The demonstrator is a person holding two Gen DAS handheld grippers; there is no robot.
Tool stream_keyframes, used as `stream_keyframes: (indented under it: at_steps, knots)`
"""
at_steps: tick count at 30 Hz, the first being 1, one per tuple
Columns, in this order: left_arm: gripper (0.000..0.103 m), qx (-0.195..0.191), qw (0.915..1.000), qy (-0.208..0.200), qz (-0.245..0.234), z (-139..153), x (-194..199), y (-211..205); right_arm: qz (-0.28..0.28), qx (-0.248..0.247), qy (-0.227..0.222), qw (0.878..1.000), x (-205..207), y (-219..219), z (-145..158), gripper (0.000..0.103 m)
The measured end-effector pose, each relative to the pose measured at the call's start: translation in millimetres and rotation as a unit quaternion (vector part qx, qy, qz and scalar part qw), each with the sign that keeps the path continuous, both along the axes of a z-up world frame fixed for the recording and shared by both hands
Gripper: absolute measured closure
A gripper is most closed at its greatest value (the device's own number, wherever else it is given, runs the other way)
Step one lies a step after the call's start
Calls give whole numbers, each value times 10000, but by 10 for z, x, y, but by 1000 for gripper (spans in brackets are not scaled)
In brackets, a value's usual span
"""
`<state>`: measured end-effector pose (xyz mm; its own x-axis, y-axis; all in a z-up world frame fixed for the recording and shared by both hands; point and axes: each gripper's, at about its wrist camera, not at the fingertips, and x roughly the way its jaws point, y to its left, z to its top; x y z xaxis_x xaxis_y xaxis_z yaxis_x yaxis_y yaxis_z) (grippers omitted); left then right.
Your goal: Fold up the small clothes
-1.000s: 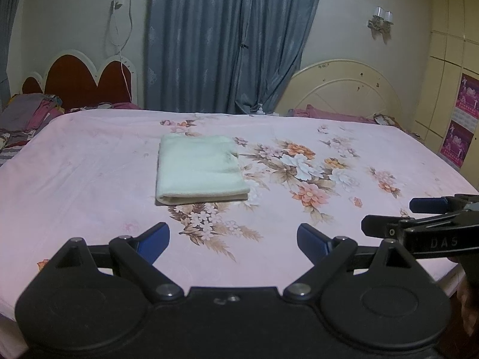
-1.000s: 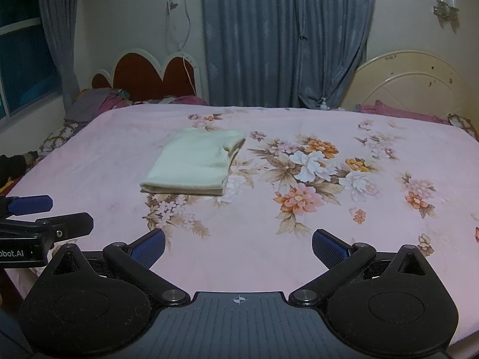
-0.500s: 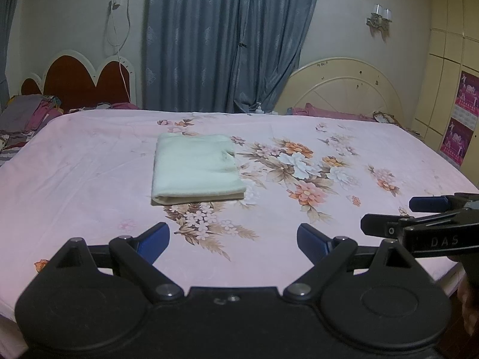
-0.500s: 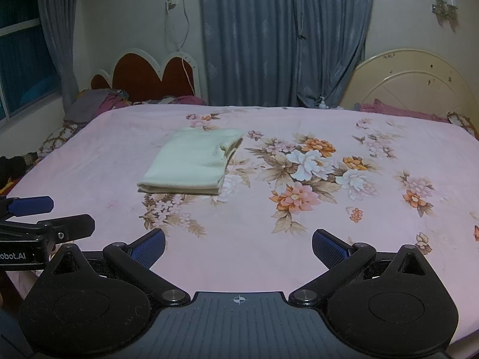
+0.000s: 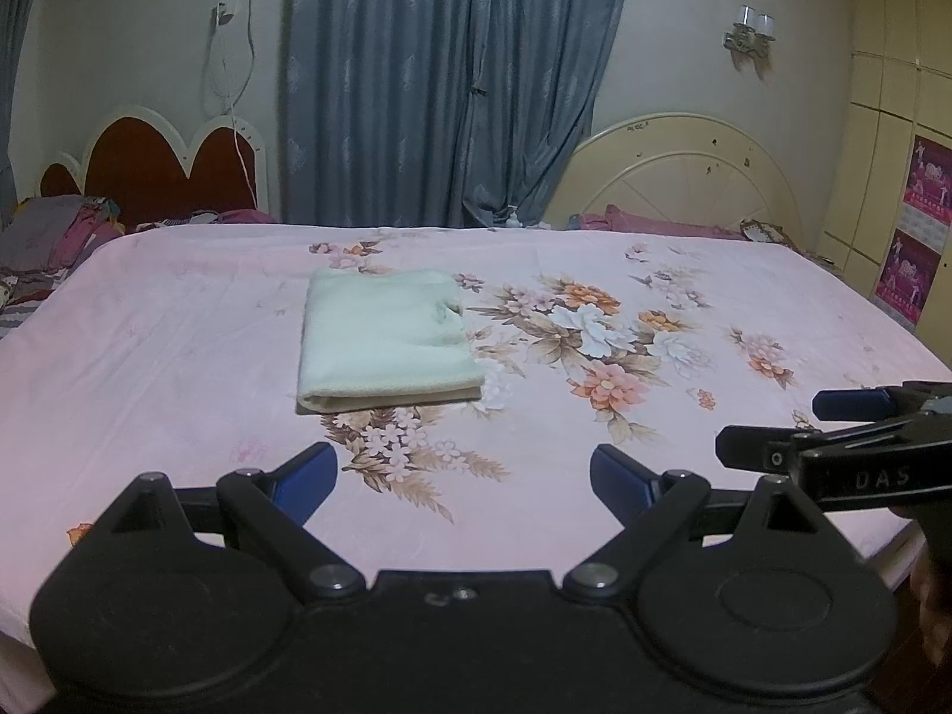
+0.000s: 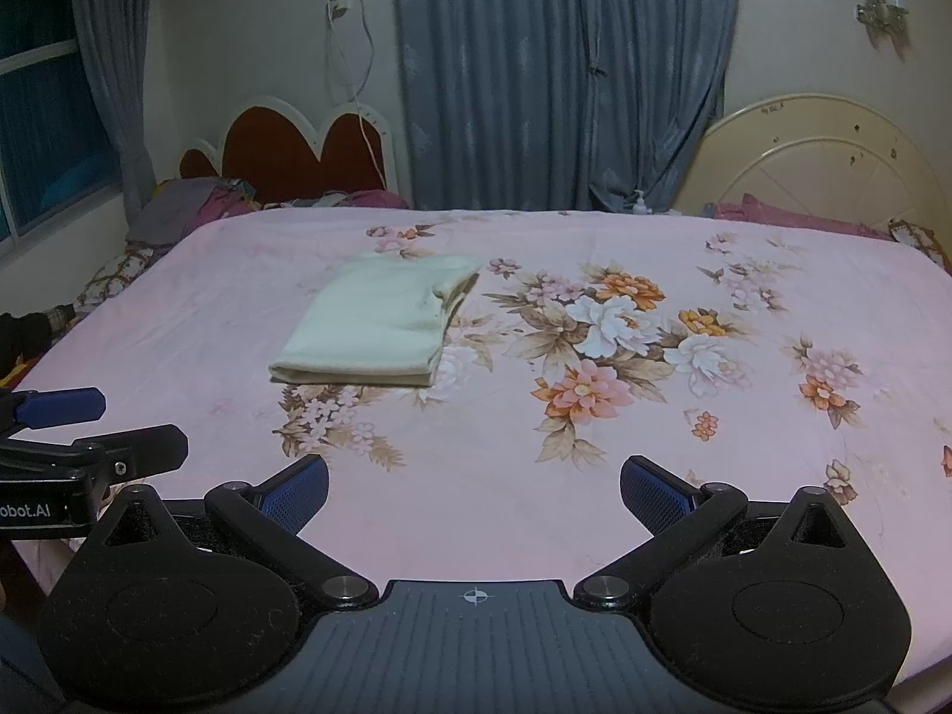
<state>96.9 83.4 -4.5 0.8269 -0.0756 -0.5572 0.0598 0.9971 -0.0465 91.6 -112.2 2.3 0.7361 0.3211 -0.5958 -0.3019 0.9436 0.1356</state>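
Note:
A pale cream garment (image 5: pixel 384 342) lies folded into a neat rectangle on the pink floral bedsheet (image 5: pixel 178 345), left of the middle; it also shows in the right wrist view (image 6: pixel 381 321). My left gripper (image 5: pixel 464 479) is open and empty, held above the bed's near edge, well short of the garment. My right gripper (image 6: pixel 473 488) is open and empty too, at the near edge. Each gripper shows from the side in the other's view: the right one (image 5: pixel 833 434) and the left one (image 6: pixel 77 428).
A pile of clothes (image 6: pixel 190 202) lies at the far left by a red headboard (image 6: pixel 297 149). A cream round headboard (image 5: pixel 684 178) and blue curtains (image 5: pixel 452 77) stand behind the bed. A wardrobe (image 5: pixel 892 190) is at the right.
Both grippers have drawn back slightly and stayed open. The folded garment has not moved on the sheet.

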Motion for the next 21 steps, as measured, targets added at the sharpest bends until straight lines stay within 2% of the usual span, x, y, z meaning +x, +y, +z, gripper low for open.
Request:
stream_keyframes:
  at_steps: [21]
  knots:
    - [11,78,9999,-60,-49,38,49,-4,5,7,-15,10000,10,-31,19,0]
